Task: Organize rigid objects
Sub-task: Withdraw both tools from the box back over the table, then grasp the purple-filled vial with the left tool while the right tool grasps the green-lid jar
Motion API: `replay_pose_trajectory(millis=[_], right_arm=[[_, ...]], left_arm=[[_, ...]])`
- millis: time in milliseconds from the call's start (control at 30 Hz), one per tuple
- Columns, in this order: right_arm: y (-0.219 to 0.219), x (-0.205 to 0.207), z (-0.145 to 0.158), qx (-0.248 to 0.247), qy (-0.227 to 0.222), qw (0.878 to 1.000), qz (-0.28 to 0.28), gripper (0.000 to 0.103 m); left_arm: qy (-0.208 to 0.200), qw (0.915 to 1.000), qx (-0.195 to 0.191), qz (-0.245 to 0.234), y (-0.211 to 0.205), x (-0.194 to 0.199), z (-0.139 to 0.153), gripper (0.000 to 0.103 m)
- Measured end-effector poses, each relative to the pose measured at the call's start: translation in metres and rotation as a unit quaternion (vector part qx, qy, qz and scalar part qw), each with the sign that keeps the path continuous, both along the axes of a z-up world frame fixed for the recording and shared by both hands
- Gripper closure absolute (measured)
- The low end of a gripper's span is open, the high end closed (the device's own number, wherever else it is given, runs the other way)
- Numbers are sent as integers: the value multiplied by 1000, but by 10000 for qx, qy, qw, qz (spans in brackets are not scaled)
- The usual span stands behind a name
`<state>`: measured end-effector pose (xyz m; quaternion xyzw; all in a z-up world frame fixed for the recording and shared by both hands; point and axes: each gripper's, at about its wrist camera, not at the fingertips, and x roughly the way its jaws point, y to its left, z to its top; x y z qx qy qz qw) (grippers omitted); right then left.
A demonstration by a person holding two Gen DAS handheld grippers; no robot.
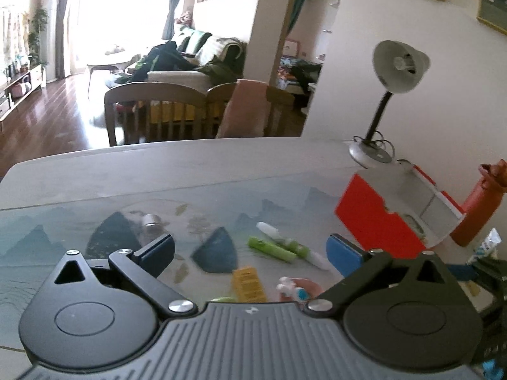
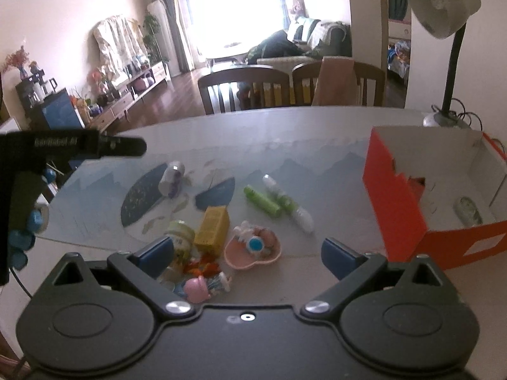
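Small objects lie on a printed mat: a green tube, a white-green tube, a yellow box, a pink dish with small items, a white bottle, a jar and a pink toy figure. An open red-and-white box stands at the right and holds one small item. My right gripper is open above the near pile. My left gripper is open and empty above the green tube and yellow box. The red box is to its right.
A desk lamp stands behind the red box. A red bottle stands at the far right in the left wrist view. Wooden chairs line the table's far edge. The left gripper's body shows at the left of the right wrist view.
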<state>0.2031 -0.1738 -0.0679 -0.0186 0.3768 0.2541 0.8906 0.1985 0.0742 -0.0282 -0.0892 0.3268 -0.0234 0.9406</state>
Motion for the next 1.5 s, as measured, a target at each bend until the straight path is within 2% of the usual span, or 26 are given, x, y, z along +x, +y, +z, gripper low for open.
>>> replay_pose_trajectory(millis=[400,567,833,967,1400,1467,1500], right_arm=[[73,6,-26,-245,239,9990,291,5],[100,14,-42,-407,446,9973,427,7],[129,26,-64,-549,699,9948,505,12],[139,34,-74,-521,887,9938,433,20],[150,47,-87,-412,1228,9916,50,37],[152,47,-87,-439,1226,9915,41,41],[151,47,-87,-439,1229,9914,39,42]], left_arm=[[237,9956,-144,895,81,40,-45,0],[474,9935,-141,1024,99,66,-71,0],[781,9904,-46,1143,110,99,-111,0],[884,9893,4,1158,110,108,-127,0],[892,9886,90,1211,109,120,-149,2],[876,9887,107,1208,109,122,-150,6],[878,9890,124,1180,107,123,-151,12]])
